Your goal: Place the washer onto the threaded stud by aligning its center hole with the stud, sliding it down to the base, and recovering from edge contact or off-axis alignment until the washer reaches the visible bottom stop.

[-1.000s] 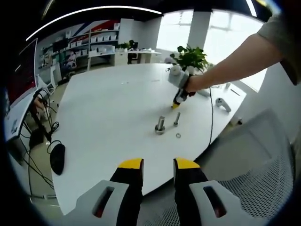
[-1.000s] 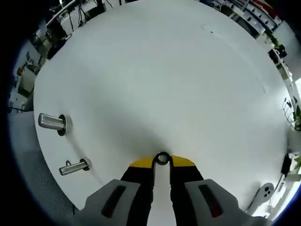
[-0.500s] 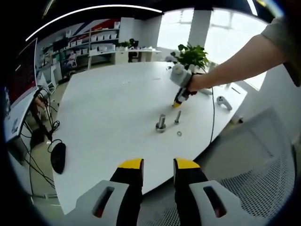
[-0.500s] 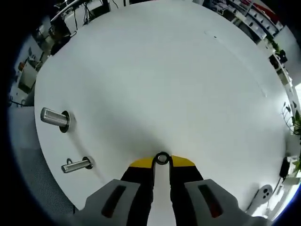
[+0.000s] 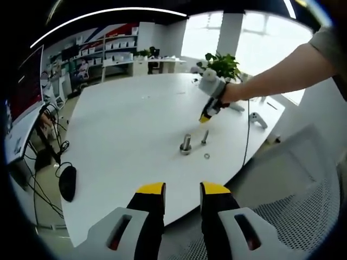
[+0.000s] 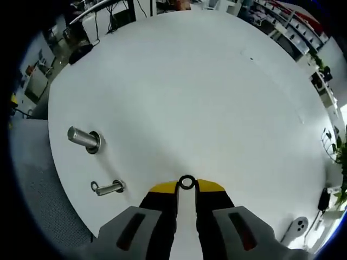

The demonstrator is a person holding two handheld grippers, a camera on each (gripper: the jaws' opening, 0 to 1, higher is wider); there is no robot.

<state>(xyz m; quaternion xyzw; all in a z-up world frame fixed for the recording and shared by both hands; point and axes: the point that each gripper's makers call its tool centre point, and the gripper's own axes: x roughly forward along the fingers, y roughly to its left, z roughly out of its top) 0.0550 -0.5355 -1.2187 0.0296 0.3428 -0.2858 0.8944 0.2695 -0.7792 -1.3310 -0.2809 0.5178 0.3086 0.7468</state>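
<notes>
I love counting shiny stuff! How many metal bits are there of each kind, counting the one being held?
Upright silver metal studs: 2, a thick silver stud and a thin silver stud.
Small metal ring washers: 2, one lying on the white table at, one held by the right gripper at.
Total: 4

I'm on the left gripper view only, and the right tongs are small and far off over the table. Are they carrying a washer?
Observer: Yes. The right gripper view shows a washer pinched between the tips of the right tongs.
Operator: Is it lined up over a stud?
Observer: No. In that view the thick stud and the thin bolt both lie well off to the left, with bare table ahead of the washer.
</notes>
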